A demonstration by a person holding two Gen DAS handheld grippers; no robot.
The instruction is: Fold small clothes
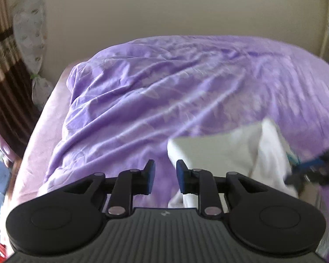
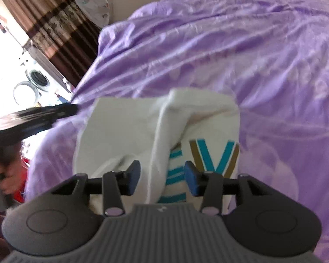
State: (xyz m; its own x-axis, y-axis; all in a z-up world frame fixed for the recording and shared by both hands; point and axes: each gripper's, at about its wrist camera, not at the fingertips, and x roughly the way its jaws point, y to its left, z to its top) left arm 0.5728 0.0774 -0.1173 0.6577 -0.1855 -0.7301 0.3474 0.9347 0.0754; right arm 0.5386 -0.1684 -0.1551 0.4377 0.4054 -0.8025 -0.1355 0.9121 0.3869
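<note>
Left wrist view: the left gripper (image 1: 165, 176) points down at the quilt (image 1: 186, 83), jaws parted with nothing between them; the shirt (image 1: 226, 153) lies just right of its tips, and the right gripper (image 1: 313, 168) is at the shirt's far edge. Wide bare quilt extends ahead to the wall (image 1: 142, 6). Right wrist view: the right gripper (image 2: 162, 179) hangs above the folded shirt (image 2: 142, 127), jaws apart and not pressing the cloth. The left gripper (image 2: 39, 118) is beside the shirt's left edge. Open quilt (image 2: 252, 54) lies ahead and right.

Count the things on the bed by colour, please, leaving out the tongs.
White: 1, the garment with teal and gold letters
Purple: 1, the duvet under it
Pink: 1, the bedsheet
Total: 3
</note>
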